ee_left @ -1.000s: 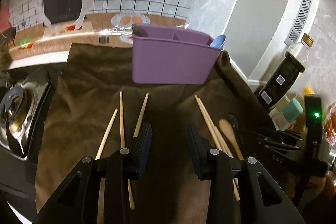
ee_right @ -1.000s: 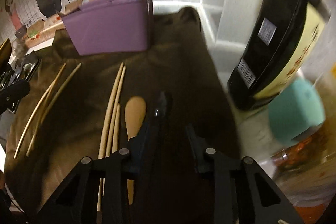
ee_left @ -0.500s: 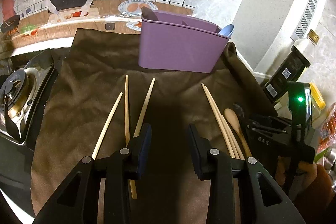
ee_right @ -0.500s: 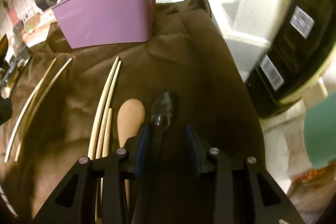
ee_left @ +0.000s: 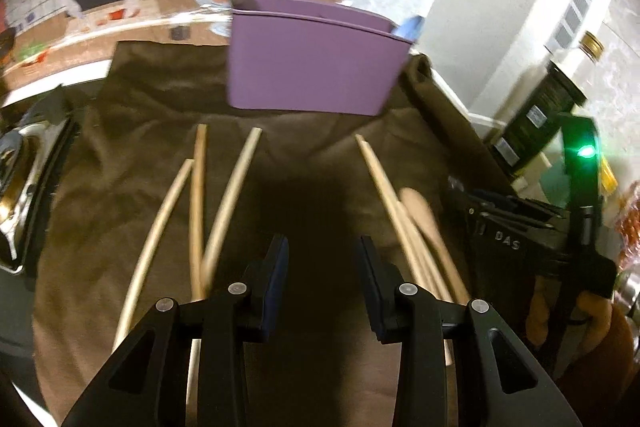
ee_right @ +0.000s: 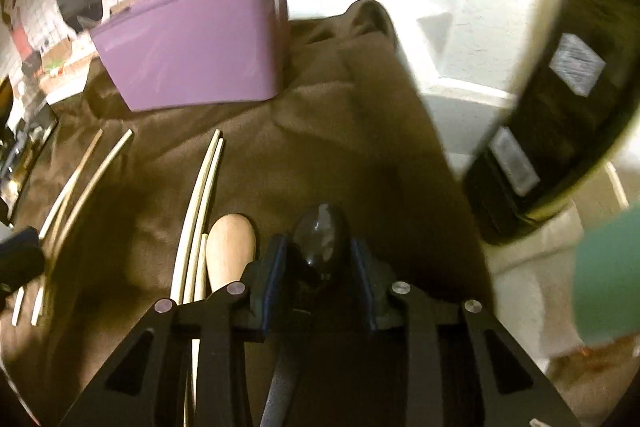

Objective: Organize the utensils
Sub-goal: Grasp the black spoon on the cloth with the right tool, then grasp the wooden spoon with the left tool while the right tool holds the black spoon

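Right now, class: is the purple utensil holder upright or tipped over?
Upright: the purple utensil holder stands on the brown cloth, open rim upward, a blue utensil poking out.

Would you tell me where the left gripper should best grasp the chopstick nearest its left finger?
Probably mid-shaft, from above, jaws across its width. The chopstick lies flat on the brown cloth, thin and crossing a neighbour near the left gripper, so take it beyond that crossing.

Left tongs (ee_left: 322, 259) gape, angled down (right tongs (ee_right: 318, 259) closing on something).
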Tool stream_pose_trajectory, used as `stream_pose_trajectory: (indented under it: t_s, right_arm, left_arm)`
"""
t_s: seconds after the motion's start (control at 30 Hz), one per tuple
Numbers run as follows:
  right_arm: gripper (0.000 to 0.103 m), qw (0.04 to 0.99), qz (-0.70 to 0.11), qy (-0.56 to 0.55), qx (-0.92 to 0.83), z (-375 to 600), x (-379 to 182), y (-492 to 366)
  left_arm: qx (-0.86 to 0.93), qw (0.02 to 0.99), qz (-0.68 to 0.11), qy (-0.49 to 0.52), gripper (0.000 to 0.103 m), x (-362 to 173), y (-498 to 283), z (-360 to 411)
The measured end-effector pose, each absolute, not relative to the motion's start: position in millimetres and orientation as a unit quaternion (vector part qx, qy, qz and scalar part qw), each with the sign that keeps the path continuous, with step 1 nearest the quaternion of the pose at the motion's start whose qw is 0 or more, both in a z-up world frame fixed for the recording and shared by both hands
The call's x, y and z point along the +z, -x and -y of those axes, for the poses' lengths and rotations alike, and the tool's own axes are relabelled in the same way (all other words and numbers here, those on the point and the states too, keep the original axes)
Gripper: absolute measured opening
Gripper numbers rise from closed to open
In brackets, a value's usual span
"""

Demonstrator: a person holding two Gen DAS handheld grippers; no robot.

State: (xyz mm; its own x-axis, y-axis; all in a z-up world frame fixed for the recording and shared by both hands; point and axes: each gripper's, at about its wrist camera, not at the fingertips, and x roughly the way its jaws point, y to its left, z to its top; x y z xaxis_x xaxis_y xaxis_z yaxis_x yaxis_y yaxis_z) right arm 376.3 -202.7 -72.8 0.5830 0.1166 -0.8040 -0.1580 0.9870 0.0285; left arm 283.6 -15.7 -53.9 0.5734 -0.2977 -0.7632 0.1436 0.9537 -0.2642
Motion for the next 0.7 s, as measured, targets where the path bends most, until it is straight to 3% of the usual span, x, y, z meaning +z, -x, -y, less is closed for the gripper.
stream_pose_trajectory:
  t_s: [0.7]
  right_arm:
    - [0.029, 0.925, -0.377, -0.033, 0.035, 260.0, -12.5, -270.8]
  left_arm:
    - [-0.250, 0.826, -0.497, 0.091, 0.037, -77.4, -320.3, 117.8]
